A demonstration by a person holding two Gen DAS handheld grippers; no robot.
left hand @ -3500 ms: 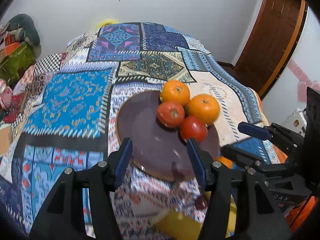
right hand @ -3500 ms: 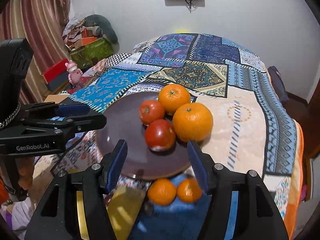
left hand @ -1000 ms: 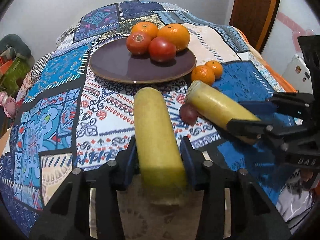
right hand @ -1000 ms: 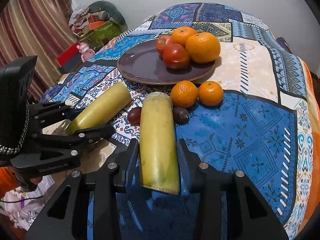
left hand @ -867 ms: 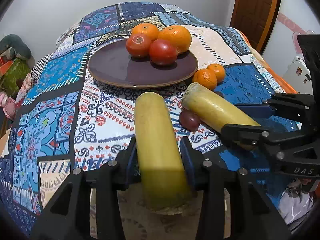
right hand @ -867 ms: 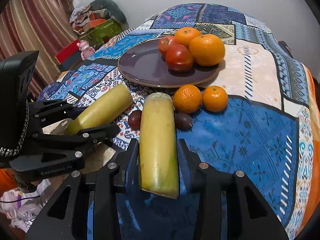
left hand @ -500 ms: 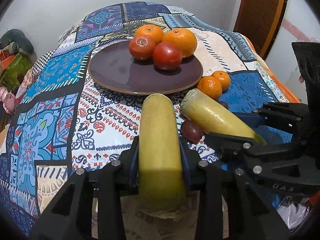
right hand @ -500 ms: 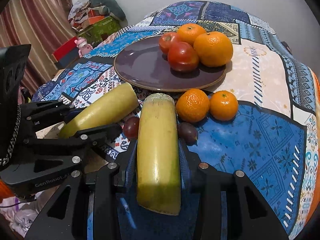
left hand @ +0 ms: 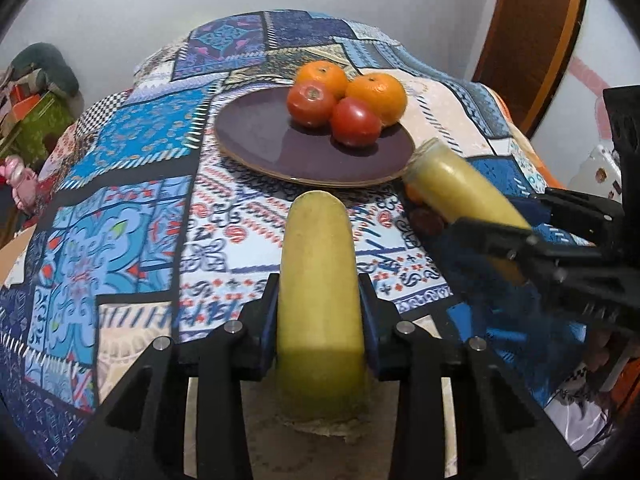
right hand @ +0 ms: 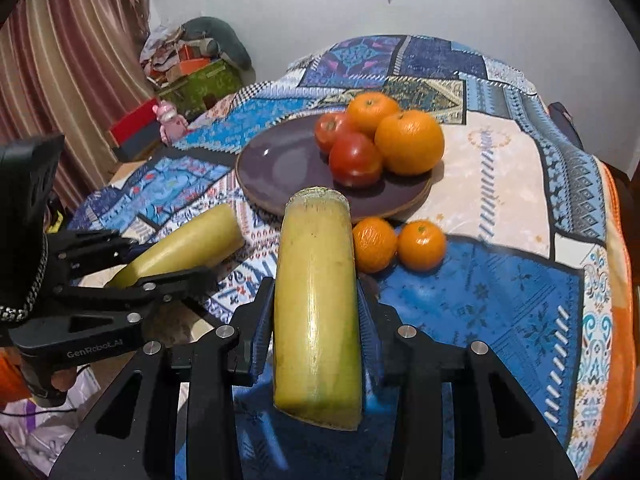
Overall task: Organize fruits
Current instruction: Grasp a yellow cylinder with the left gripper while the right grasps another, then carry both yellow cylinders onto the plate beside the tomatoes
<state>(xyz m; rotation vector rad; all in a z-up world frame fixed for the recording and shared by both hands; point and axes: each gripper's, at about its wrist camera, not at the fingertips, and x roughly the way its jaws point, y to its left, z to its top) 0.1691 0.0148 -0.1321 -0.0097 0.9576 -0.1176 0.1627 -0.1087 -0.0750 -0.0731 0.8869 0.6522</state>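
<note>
Two hand-held grippers, each pinching a long yellow-green fruit above the patchwork-covered desk (left hand: 132,216).

We see the purple plate (right hand: 280,168) bearing two oranges and two tomatoes; two small oranges (right hand: 400,246) lie just beside its rim. Dark small fruits are mostly hidden behind the long ones. Both point downward: our left hand-held gripper (left hand: 318,312), whose jaws have just been closing, clamps one long fruit (left hand: 318,280); our right hand-held gripper (right hand: 316,316) clamps the other long fruit (right hand: 316,288).
</note>
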